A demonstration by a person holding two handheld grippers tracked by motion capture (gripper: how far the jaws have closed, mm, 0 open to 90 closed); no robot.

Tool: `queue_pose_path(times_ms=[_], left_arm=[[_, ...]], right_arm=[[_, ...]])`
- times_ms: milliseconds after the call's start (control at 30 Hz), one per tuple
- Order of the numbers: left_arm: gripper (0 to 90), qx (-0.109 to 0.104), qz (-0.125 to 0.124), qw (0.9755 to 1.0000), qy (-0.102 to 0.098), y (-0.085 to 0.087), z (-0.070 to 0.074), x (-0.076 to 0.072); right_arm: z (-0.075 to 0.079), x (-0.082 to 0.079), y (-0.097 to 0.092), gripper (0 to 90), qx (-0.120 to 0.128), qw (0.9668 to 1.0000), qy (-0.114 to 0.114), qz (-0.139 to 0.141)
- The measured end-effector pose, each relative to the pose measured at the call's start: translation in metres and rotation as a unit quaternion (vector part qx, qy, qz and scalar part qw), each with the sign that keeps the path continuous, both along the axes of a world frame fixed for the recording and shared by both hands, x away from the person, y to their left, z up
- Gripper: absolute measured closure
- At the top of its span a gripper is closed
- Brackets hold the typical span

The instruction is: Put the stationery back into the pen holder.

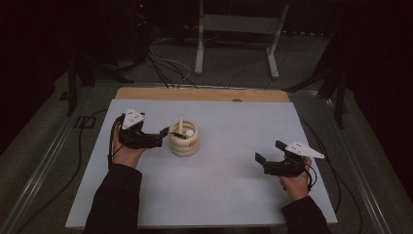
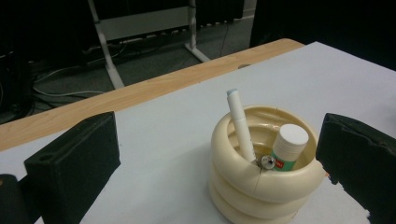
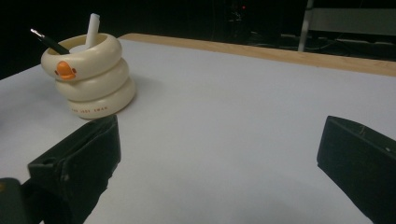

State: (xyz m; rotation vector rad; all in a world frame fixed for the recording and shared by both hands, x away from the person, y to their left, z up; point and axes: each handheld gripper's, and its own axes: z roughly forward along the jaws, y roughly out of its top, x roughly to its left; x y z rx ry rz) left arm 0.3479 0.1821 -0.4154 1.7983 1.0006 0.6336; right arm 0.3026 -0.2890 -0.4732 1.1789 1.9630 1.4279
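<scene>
A cream pen holder (image 1: 184, 140) shaped like stacked rings stands left of centre on the white table top (image 1: 219, 190). It carries an orange duck beak (image 3: 65, 71) and holds a white pen (image 2: 241, 123), a white-capped glue stick (image 2: 289, 143) and a black pen (image 3: 48, 42). My left gripper (image 1: 164, 135) is open just left of the holder, and its jaws flank the holder (image 2: 261, 182) without touching it. At the right of the table my right gripper (image 1: 268, 151) is open with nothing between its jaws, which point toward the holder (image 3: 91, 77).
A wooden strip (image 1: 195, 93) runs along the table's far edge. Behind it on the floor stand a grey metal frame (image 1: 238, 29), loose cables (image 1: 165, 68) and dark stand legs at left (image 1: 73, 83) and right (image 1: 341, 92).
</scene>
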Motion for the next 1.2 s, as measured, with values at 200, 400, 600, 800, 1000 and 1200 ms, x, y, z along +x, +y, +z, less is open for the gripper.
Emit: queue_pose_path(times_ms=[200, 400, 600, 800, 1000, 1200], left_arm=[[0.2, -0.001, 0.005, 1.0000, -0.004, 0.006, -0.006, -0.006], [0.2, -0.007, 0.009, 0.9999, -0.001, 0.013, -0.014, -0.013], [0.2, -0.007, 0.011, 0.9999, -0.001, 0.018, -0.021, -0.018], [0.1, -0.009, 0.014, 0.9999, 0.002, 0.022, -0.027, -0.022], [0.2, -0.011, 0.015, 0.9998, 0.005, 0.026, -0.033, -0.026], [0.2, -0.016, 0.017, 0.9997, 0.005, 0.030, -0.038, -0.031]], right_arm=[[0.000, 0.000, -0.001, 0.1, 0.000, 1.0000, 0.000, -0.001], [0.000, 0.000, 0.000, 0.1, 0.000, 1.0000, 0.000, -0.001], [0.000, 0.000, 0.000, 0.1, -0.001, 1.0000, -0.001, -0.001], [0.000, 0.000, 0.000, 0.1, 0.000, 1.0000, -0.002, -0.001], [0.000, -0.001, -0.001, 0.0, 0.001, 1.0000, -0.003, -0.001], [0.001, -0.001, -0.002, 0.1, 0.000, 1.0000, -0.005, -0.003]])
